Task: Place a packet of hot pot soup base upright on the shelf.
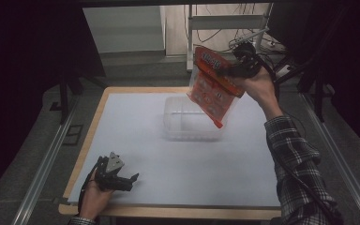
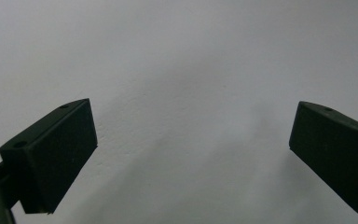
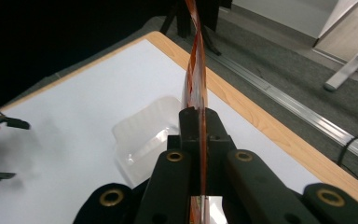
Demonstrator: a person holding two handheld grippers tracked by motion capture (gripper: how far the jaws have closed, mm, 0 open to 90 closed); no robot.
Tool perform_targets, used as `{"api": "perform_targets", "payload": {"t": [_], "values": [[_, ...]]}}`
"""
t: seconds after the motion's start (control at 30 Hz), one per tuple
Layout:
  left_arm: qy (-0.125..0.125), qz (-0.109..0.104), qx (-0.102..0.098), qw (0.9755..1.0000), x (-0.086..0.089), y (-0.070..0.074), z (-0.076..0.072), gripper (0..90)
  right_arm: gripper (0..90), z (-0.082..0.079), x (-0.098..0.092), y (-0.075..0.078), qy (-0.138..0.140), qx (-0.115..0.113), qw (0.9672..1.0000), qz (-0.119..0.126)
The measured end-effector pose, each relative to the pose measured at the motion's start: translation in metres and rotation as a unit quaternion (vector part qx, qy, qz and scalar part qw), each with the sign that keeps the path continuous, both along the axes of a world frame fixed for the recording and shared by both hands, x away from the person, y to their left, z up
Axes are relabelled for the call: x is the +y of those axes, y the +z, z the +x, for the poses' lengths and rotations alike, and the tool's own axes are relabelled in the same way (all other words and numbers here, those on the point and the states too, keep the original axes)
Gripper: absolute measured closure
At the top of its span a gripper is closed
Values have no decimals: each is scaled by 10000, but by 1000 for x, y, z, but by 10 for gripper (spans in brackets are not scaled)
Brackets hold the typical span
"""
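Evidently the bag (image 1: pixel 212 84) is light, thin and floppy: it hangs above the bin (image 1: pixel 190 121) near the table's (image 1: pixel 178 159) far edge, pinched at 1 edge by the right gripper (image 1: pixel 229 70). Grip the seam. The left gripper (image 1: pixel 132 180) rests spread near the front-left corner.

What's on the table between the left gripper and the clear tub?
Nothing: in the high view only bare white table lies between the left gripper and the clear tub.

Dim room: grey carpet floor (image 1: pixel 136 70), metal floor rails (image 1: pixel 42 171), a white shelf frame (image 1: pixel 227 21) with tangled cables (image 1: pixel 215 35) behind.
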State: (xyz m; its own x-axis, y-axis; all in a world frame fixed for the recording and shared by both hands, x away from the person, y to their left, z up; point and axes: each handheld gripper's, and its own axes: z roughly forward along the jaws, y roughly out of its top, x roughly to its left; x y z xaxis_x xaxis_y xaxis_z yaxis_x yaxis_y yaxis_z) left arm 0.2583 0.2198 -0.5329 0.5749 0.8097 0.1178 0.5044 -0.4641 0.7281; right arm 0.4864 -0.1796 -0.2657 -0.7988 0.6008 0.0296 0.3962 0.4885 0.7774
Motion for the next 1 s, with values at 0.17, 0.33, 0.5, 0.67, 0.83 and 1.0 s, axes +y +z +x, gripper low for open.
{"api": "perform_targets", "payload": {"t": [0.17,0.33,0.5,0.67,0.83,1.0], "values": [[-15,19,5,10000,-1,0,0,6,894,8,2,-12,-13,77,9999,-103],[-30,47,35,10000,-1,-1,0,6,893,14,9,-26,22,227,9996,-180],[-41,85,5,10000,-2,-1,0,6,893,22,17,-42,32,404,9988,-271],[-32,97,-43,9999,-2,-2,0,6,893,31,22,-58,25,546,9981,-274],[-56,109,-43,9999,-3,-2,0,5,890,40,22,-63,-112,515,9981,-311],[-73,146,-32,9999,-3,-3,0,5,884,47,15,-66,-340,460,9980,-268]]}}
